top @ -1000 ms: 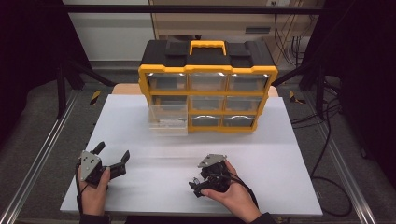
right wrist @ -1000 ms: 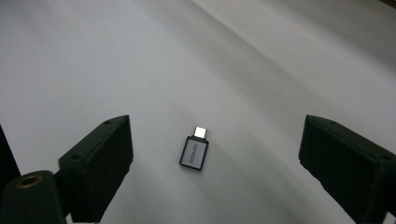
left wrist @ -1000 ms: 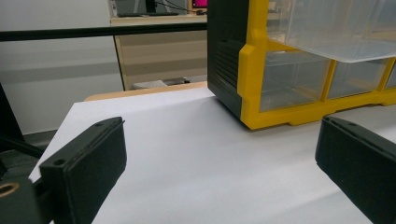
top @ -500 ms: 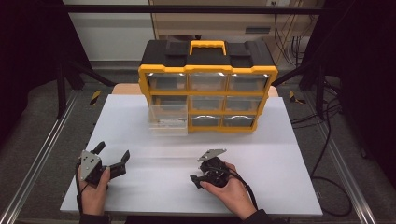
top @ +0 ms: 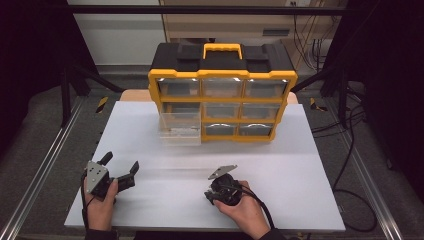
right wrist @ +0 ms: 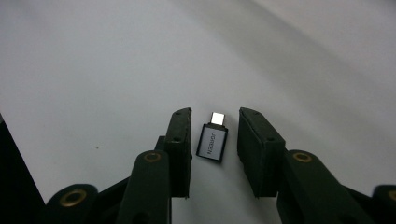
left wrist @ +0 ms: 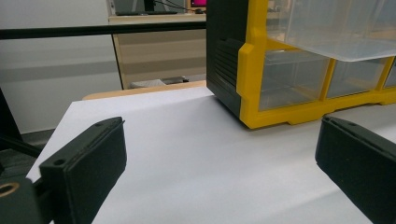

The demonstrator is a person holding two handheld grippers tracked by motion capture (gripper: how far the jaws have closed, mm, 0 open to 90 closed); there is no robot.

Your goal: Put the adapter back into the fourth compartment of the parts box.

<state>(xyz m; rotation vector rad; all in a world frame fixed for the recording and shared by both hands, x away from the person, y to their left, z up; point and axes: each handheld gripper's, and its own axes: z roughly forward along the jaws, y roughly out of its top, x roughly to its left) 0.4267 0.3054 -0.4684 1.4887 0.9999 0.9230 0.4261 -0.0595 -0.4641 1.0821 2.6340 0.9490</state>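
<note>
The small adapter (right wrist: 212, 141) lies flat on the white tabletop (right wrist: 93, 70) directly between the two jaws of the right tool (right wrist: 214, 144), and that is the relation the coming grasp depends on. Its long axis runs straight ahead along the jaws, metal plug end pointing away from the hand, so the pads face its two long sides. The jaws have just been closing around it, but a thin strip of tabletop shows on each side of the adapter: the pads do not yet press on it, and the tool counts as released (a little more squeeze would likely seat the grip). The gap looks slightly wider on the far-jaw side, so the adapter may slide a touch before both pads meet it.

In the high view the right tool (top: 212, 192) sits low at the near edge of the tabletop, tipped downward in the person's hand. The left tool (top: 120, 170) rests well apart to the side, jaws spread wide with nothing between them, and it points toward the yellow-and-black drawer cabinet (top: 222, 95) at the far side. One clear drawer (top: 180, 129) of that cabinet stands pulled out, ahead of both tools and somewhat nearer the left one.

The tabletop is smooth, matt and bare around the adapter. The room beyond is dim, with black framing and cables.
</note>
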